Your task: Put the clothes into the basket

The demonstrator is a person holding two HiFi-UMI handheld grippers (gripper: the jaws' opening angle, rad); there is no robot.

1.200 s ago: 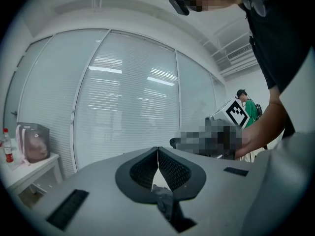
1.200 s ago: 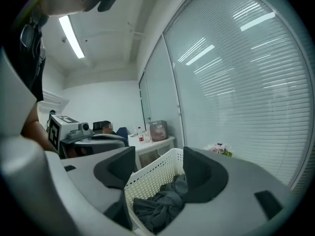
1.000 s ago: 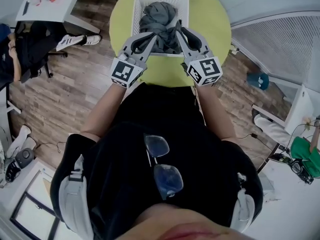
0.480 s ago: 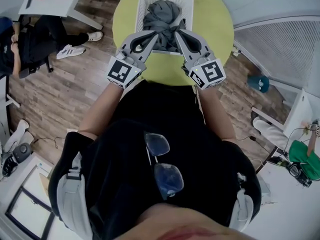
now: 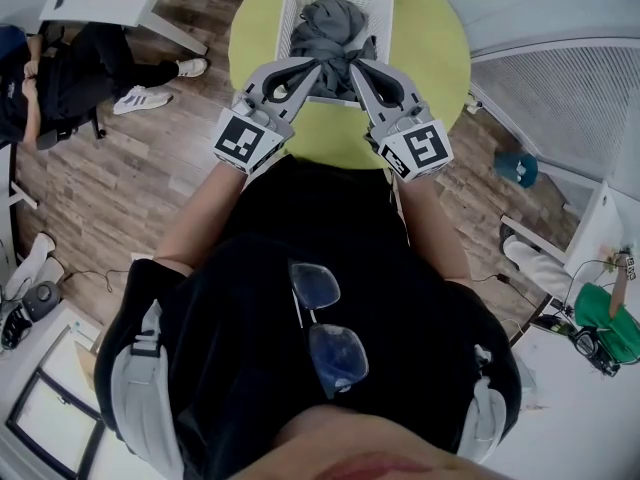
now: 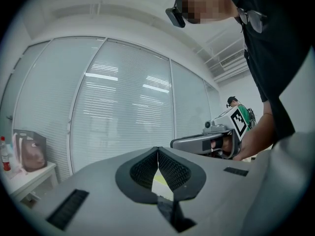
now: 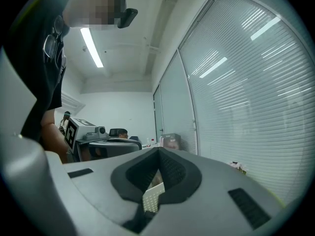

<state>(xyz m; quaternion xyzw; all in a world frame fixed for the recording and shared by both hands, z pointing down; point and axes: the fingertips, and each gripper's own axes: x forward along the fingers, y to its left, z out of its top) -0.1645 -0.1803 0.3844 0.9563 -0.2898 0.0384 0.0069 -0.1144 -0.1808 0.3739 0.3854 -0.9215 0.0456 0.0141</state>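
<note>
Left tongs [image 5: 316, 64] at 11 o'clock and right tongs [image 5: 353, 65] at 1 o'clock both clenched on nothing, tips close together, beyond them crumpled grey clothes [image 5: 330, 23] in white lattice plastic basket [image 5: 296, 3] at 12 o'clock on round yellow-green desk [image 5: 430, 48]

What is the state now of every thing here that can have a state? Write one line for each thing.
left tool: shut, nothing between its jaws.
right tool: shut, nothing between its jaws.
grey clothes: bunched up, lying inside the basket.
basket: upright on the green table, with the clothes in it.
</note>
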